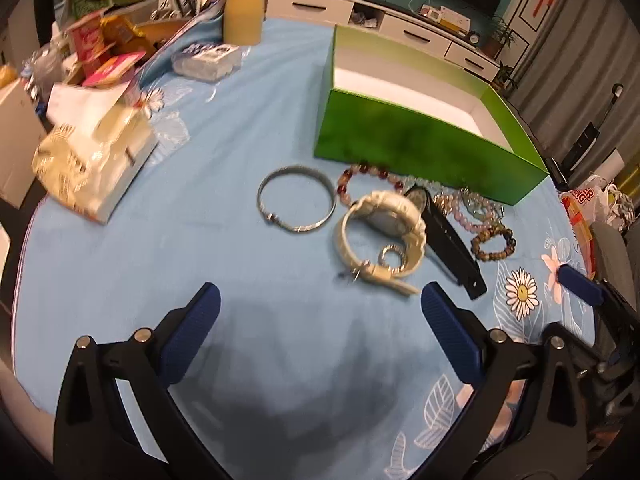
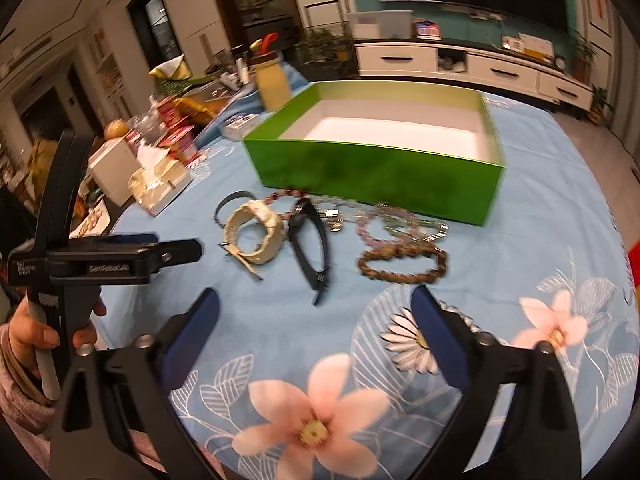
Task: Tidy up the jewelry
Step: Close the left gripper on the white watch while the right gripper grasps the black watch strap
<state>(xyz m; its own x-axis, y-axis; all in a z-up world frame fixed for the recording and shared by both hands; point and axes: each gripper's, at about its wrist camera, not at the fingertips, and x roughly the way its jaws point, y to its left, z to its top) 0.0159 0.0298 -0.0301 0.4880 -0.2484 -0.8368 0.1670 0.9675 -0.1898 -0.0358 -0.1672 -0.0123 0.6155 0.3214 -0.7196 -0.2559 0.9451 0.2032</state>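
An open green box point(image 1: 416, 148) point(image 2: 372, 168) with a white inside stands on the blue floral cloth. In front of it lie a silver bangle point(image 1: 296, 204), a white watch point(image 1: 380, 236) point(image 2: 256, 236), a black watch point(image 1: 448, 240) point(image 2: 310, 240), a red bead bracelet point(image 1: 360, 176), a brown bead bracelet point(image 1: 494, 244) point(image 2: 402, 262) and pink bead bracelets point(image 2: 380, 222). My left gripper point(image 1: 320, 300) is open and empty, just short of the white watch. My right gripper point(image 2: 316, 300) is open and empty, just short of the black watch and the brown bracelet.
A tissue pack point(image 1: 96, 168) and cluttered boxes point(image 1: 100, 56) lie at the left. A yellow jar point(image 1: 242, 12) stands behind. The left gripper's body point(image 2: 104, 260) shows at the left of the right wrist view. A plastic bag point(image 1: 592, 200) sits off the table's right edge.
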